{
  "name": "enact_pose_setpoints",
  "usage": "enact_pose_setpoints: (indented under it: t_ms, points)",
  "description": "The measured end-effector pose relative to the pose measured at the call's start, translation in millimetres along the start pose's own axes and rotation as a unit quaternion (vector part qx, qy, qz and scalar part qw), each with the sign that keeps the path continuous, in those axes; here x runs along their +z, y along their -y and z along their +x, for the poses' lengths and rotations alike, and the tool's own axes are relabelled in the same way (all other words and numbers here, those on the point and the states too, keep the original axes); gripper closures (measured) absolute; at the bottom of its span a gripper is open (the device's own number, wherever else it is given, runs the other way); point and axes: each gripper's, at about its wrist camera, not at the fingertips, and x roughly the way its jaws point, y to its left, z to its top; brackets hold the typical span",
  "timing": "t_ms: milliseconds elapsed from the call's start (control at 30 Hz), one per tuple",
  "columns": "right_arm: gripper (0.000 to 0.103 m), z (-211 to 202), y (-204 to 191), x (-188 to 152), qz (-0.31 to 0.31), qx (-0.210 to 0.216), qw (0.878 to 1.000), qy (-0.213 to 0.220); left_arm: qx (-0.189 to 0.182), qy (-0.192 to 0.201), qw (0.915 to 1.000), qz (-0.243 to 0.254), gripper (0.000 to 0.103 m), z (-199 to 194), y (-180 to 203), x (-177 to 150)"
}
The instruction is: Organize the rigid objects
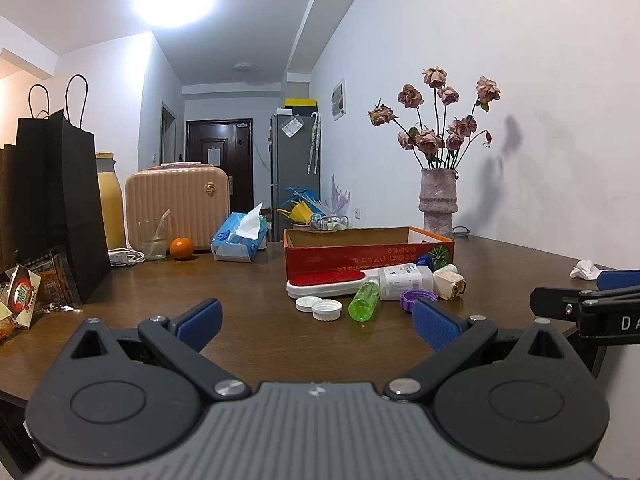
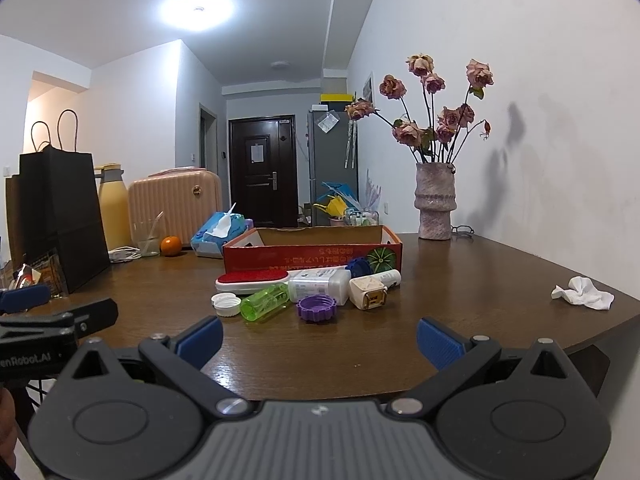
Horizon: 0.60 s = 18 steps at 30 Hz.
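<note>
A red cardboard box (image 1: 360, 254) (image 2: 312, 256) stands open-topped on the brown table (image 1: 240, 312) (image 2: 480, 280). In front of it lie a red-and-white lint brush (image 1: 328, 283) (image 2: 252, 280), a green bottle (image 1: 364, 301) (image 2: 266, 302), a white bottle (image 1: 404, 280) (image 2: 320, 286), a purple lid (image 1: 416, 299) (image 2: 316, 308), white caps (image 1: 320, 307) (image 2: 226, 304), a beige plug adapter (image 1: 450, 282) (image 2: 368, 294) and a blue lid (image 2: 358, 267). My left gripper (image 1: 316, 322) and right gripper (image 2: 320, 340) both stand open and empty, short of the pile.
A black paper bag (image 1: 60, 200) (image 2: 60, 216), snack packets (image 1: 24, 300), a glass (image 1: 154, 240), an orange (image 1: 181, 248), a tissue pack (image 1: 240, 238) and a pink case (image 1: 176, 204) line the left and back. A vase of dried roses (image 2: 434, 204) stands back right; a crumpled tissue (image 2: 582, 296) lies right.
</note>
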Motion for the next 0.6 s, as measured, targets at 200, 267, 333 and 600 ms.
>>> enact_pose_setpoints:
  t_ms: [200, 267, 333, 600]
  points:
    - [0.0, 6.7, 2.5, -5.3, 0.001, -0.003, 1.0, -0.007, -0.011, -0.021, 0.9997, -0.004, 0.0, 11.3, -1.9, -3.2]
    - [0.0, 10.9, 5.8, -6.6, 0.006, -0.006, 1.0, -0.01, -0.014, -0.022, 0.9997, 0.001, 0.0, 14.6, -1.1, -3.3]
    - [0.0, 13.7, 8.5, -6.7, 0.008, -0.01, 1.0, -0.007, -0.01, -0.019, 0.9998, 0.006, 0.0, 17.6, 0.1, -2.6]
    - [0.0, 46.9, 18.1, -1.9, -0.002, -0.013, 1.0, -0.007, 0.007, -0.021, 0.9998, 0.002, 0.0, 53.7, -0.5, 6.5]
